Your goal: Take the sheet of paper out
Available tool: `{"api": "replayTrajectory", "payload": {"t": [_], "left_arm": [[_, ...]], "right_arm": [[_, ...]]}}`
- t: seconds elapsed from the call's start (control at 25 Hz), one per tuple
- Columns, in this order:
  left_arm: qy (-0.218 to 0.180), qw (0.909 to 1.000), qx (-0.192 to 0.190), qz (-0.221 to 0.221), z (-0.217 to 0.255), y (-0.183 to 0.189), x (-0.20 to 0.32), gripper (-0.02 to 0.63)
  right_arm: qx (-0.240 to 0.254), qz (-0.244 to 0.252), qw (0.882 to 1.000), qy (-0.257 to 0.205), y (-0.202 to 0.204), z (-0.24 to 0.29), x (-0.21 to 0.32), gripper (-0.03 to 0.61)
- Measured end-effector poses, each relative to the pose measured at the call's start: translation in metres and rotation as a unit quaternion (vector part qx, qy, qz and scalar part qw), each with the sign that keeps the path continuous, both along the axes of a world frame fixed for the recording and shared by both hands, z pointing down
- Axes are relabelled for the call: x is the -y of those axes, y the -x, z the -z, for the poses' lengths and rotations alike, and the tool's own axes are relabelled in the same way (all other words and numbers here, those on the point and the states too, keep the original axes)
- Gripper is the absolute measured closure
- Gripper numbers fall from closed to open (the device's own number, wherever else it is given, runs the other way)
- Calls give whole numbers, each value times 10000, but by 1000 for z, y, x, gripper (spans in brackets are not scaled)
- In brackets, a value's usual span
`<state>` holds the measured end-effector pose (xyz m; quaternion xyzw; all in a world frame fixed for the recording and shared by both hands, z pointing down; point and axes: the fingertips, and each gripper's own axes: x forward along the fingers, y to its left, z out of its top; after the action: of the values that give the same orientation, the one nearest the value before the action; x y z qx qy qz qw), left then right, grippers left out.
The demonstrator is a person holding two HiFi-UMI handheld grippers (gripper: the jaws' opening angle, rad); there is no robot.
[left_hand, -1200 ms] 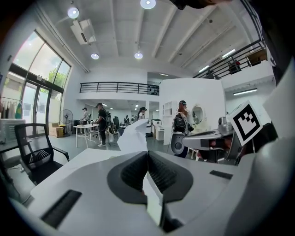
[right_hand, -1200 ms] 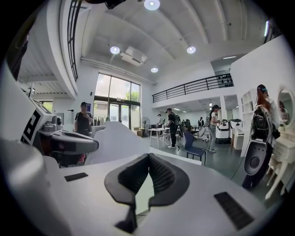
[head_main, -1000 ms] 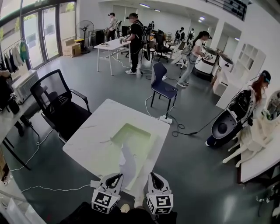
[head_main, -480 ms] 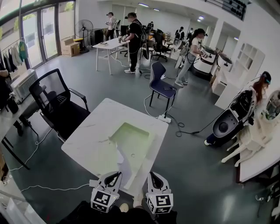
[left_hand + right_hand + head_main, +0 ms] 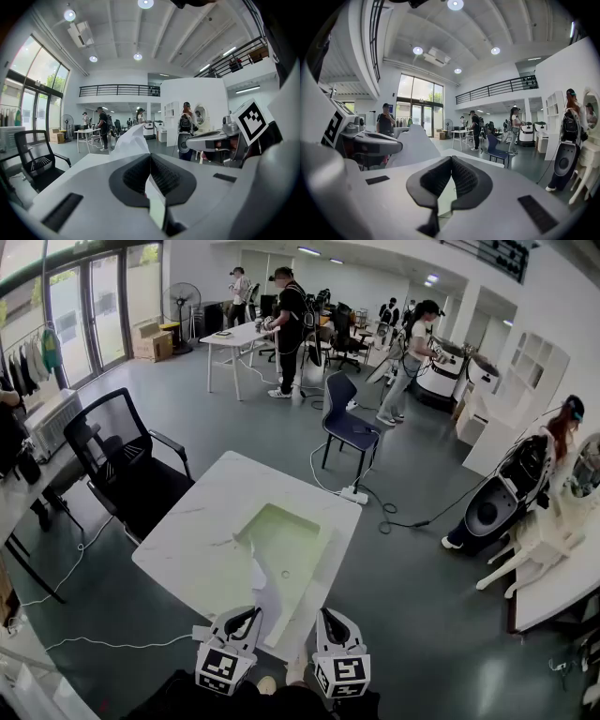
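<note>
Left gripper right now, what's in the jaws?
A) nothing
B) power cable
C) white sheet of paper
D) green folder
C: in the left gripper view the left gripper has its jaws shut on the white sheet of paper, which sticks up past them; the green folder lies flat on the table.

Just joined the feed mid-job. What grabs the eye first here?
A white sheet stands crumpled at the table's near edge, pinched in the left gripper. Just beyond it a pale green folder lies flat on the table. The right gripper sits beside the left one, fingers together and empty.
</note>
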<state>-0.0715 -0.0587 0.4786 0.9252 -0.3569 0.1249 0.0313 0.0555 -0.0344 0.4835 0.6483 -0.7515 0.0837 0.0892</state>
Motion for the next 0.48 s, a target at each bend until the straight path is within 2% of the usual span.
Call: {"api": "replayTrajectory", "payload": {"t": [0.48], "left_arm": [[60, 10000, -39, 27, 1, -1, -1, 589]], "right_arm": [[-34, 103, 9999, 22, 2, 0, 2, 563]]}}
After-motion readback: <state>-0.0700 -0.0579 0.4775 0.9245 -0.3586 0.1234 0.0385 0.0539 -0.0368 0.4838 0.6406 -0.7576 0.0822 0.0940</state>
